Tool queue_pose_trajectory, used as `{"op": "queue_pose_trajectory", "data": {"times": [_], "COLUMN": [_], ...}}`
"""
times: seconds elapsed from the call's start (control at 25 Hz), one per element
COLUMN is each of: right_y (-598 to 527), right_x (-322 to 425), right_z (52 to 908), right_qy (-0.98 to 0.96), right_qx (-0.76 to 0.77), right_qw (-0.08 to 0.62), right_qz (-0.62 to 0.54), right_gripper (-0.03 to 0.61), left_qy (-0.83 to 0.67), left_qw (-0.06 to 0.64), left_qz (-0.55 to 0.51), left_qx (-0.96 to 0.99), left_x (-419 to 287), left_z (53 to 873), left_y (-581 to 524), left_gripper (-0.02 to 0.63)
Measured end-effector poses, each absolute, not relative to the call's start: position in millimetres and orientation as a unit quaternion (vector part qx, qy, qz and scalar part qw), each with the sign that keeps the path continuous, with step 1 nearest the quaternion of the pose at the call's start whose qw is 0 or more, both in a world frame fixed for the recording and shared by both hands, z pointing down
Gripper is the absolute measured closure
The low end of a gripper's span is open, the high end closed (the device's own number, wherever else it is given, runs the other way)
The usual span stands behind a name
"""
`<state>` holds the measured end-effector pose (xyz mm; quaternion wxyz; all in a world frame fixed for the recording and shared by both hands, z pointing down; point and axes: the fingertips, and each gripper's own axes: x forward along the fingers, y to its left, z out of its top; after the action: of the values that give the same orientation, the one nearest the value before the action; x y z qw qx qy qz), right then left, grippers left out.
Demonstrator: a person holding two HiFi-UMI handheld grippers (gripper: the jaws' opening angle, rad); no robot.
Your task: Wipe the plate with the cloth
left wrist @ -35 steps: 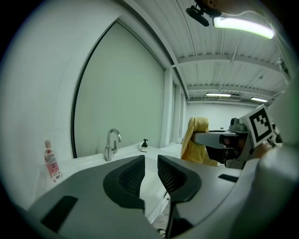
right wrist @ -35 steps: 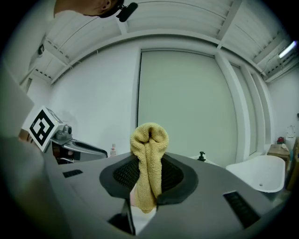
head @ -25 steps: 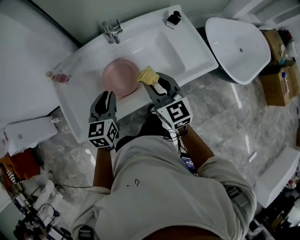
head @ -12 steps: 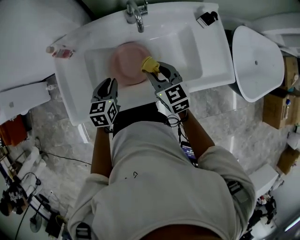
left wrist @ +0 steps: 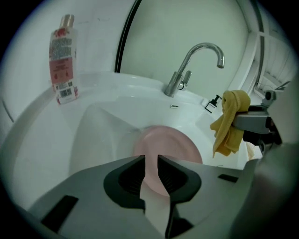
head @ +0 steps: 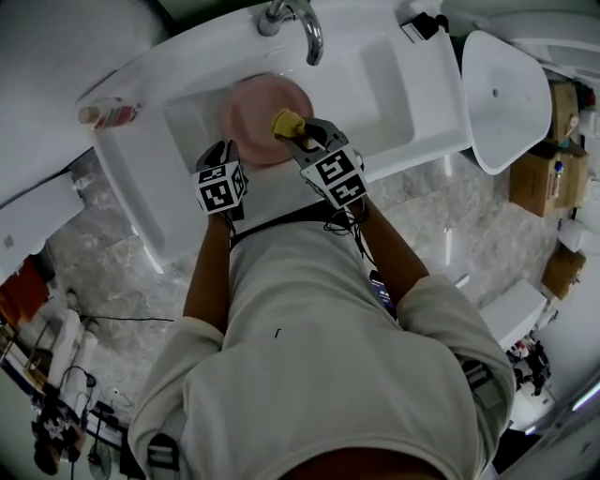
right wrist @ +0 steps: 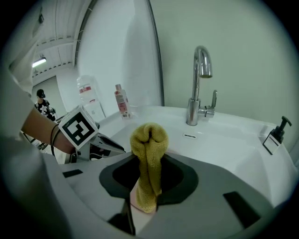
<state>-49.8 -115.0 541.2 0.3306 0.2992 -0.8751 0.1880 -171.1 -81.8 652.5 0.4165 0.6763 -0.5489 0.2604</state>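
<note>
A pink plate (head: 251, 101) lies in the basin of the white sink (head: 412, 108), under the tap. My right gripper (head: 292, 131) is shut on a bunched yellow cloth (head: 284, 123), held just above the plate's near right edge. In the right gripper view the cloth (right wrist: 148, 149) stands up between the jaws and hangs below them. My left gripper (head: 225, 152) hovers at the plate's near left edge. In its own view the left gripper (left wrist: 151, 161) has its jaws drawn to a narrow slit with nothing in it, the plate (left wrist: 177, 147) just beyond, the cloth (left wrist: 229, 122) at right.
A chrome tap (head: 302, 26) arches over the basin's far side. A red-labelled bottle (head: 108, 114) lies on the sink's left shoulder and a black soap pump (head: 422, 23) stands on the right one. A white toilet (head: 502, 84) is to the right.
Both grippers have moved forward over the sink. The cloth now hangs over the plate's near right edge, and the left gripper has come up to the plate's near left edge.
</note>
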Motion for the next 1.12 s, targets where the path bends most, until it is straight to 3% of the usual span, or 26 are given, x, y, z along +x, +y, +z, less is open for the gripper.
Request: {"op": "queue_pose_trajectory", "data": {"times": [0.24,0.96,1.12], "right_y": [-110,-126,-130], "right_x": [-53,-27,-17], "right_z": [575,618,625], "right_qy": [-0.858,-0.850,-0.846], "right_qx": [0.290,0.247,0.251], "right_qw": [0.367,0.395,0.397], "right_qz": [0.212,0.245,0.253], "right_gripper": [0.488,0.486,0.486], "left_qy": [-0.533,-0.543,-0.544], "left_qw": [0.469,0.512,0.505], "left_qz": [0.278,0.313,0.312], "left_qx": [0.647,0.587,0.593], "left_x": [-174,-182,-178], "left_z": [700,751,748], "left_y": [-88,-98,-101], "left_gripper": [0.520,0.524,0.563]}}
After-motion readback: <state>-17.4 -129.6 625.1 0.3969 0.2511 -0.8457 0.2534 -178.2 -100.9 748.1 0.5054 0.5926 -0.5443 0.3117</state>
